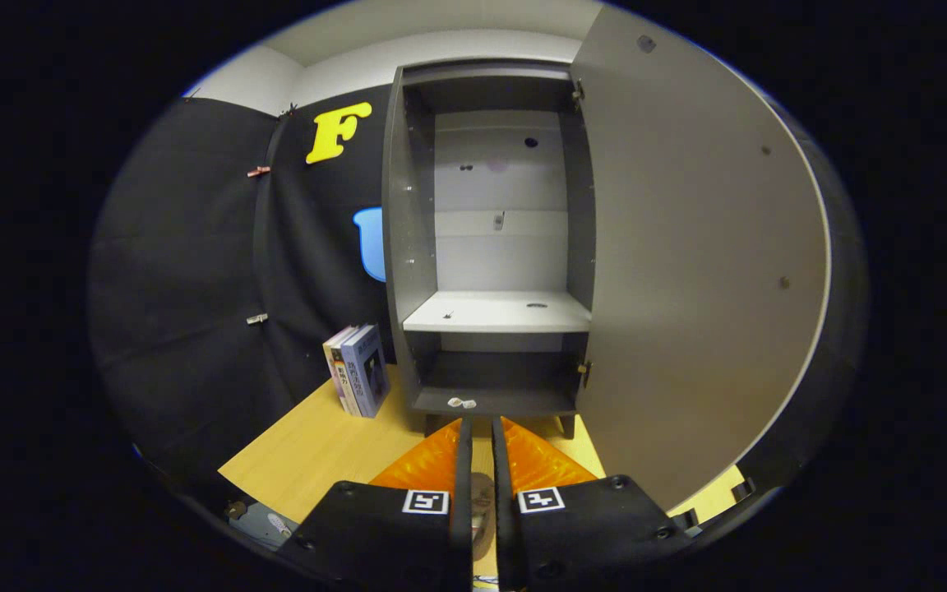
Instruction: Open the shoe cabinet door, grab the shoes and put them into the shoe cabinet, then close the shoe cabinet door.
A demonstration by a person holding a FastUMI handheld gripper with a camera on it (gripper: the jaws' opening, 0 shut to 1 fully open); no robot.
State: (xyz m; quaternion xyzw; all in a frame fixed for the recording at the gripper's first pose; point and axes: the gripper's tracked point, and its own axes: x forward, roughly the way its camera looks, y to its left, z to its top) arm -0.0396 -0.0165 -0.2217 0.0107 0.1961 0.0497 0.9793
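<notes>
Shoe cabinet (496, 247) door (687, 271) stands open; gripper (480, 432) fingers nearly closed, empty, no legible writing.

claw (482, 444): two black blocky housings w/ screws, each w/ a square b/w marker tag, long narrow fingers nearly touching.

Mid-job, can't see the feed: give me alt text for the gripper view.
The shoe cabinet stands open just beyond the gripper, its door swung wide to the right and its shelf bare. The fingers are nearly together with nothing between them. Books stand left of the cabinet on the wooden floor.
</notes>
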